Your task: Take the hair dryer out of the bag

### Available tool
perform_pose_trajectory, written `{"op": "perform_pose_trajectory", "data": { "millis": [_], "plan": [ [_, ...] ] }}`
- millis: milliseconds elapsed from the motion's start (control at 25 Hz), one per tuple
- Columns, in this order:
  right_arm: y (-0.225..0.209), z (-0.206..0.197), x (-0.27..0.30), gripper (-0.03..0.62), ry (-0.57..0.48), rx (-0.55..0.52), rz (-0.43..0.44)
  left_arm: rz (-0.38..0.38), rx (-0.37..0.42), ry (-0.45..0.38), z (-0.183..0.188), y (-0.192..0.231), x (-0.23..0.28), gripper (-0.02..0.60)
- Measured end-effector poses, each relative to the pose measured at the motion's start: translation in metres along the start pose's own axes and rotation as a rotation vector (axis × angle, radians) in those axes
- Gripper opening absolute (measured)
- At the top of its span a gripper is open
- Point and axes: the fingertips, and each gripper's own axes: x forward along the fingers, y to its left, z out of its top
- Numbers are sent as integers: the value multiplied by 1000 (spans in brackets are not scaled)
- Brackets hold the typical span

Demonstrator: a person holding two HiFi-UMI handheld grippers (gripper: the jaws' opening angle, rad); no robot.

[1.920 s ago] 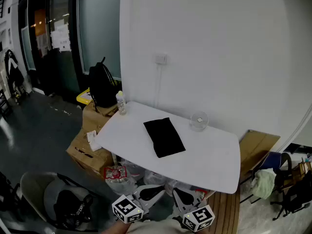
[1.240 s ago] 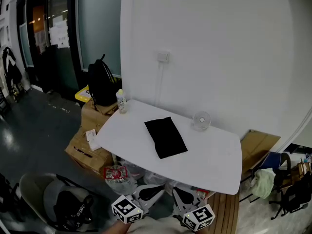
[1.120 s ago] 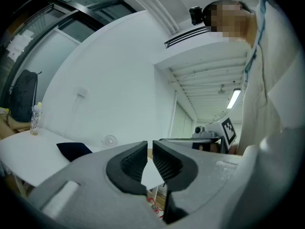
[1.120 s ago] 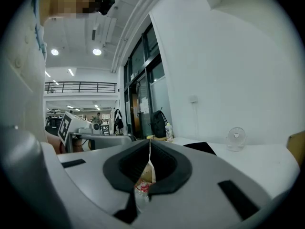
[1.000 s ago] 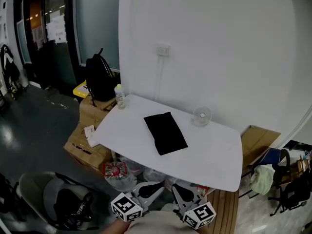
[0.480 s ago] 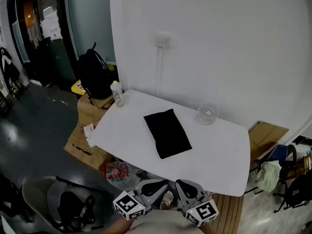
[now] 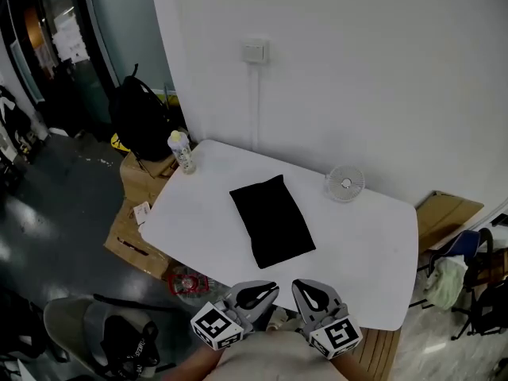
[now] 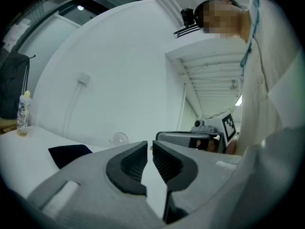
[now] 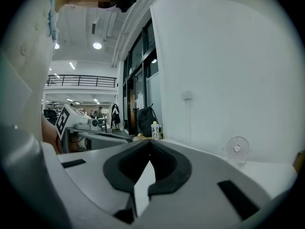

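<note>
Nothing is done yet: the black bag (image 7: 272,221) lies flat on the table (image 7: 371,270), well ahead of both tools. Empty, the left tool (image 7: 270,290) is a sliver apart and the right tool (image 7: 302,286) pressed together. No hair dryer shows, so it is presumably still inside the bag.

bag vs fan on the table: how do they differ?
Colour: the black bag is dark and matte; the fan is pale.
Pose: the black bag lies flat; the fan stands upright on its base.
Shape: the black bag is a rectangle; the fan has a round head.
Place: the black bag is near the middle, the fan near the far edge, to its right in the head view.
Shared: both rest on the white table, apart from each other.
</note>
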Motion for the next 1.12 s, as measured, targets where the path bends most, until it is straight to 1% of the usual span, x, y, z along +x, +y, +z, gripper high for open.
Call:
{"op": "perform_pose_trajectory", "data": {
  "millis": [240,440,600,760,960,1120],
  "plan": [
    [-42,-4,10,15,11,-7,10,9,31,20,1,19,38,40],
    [-72,-13,22,15,16,-1,18,39,40,48,-8,39,61,40],
    [-86,-20,32,15,33,14,17,51,28,75,-16,53,69,40],
    [-97,-23,44,15,49,27,9,46,29,93,-20,67,77,40],
    [-108,-30,60,17,59,40,4,59,79,164,-33,91,84,40],
    [-115,-35,70,17,67,54,-6,46,117,233,-47,102,89,41]
  ]
}}
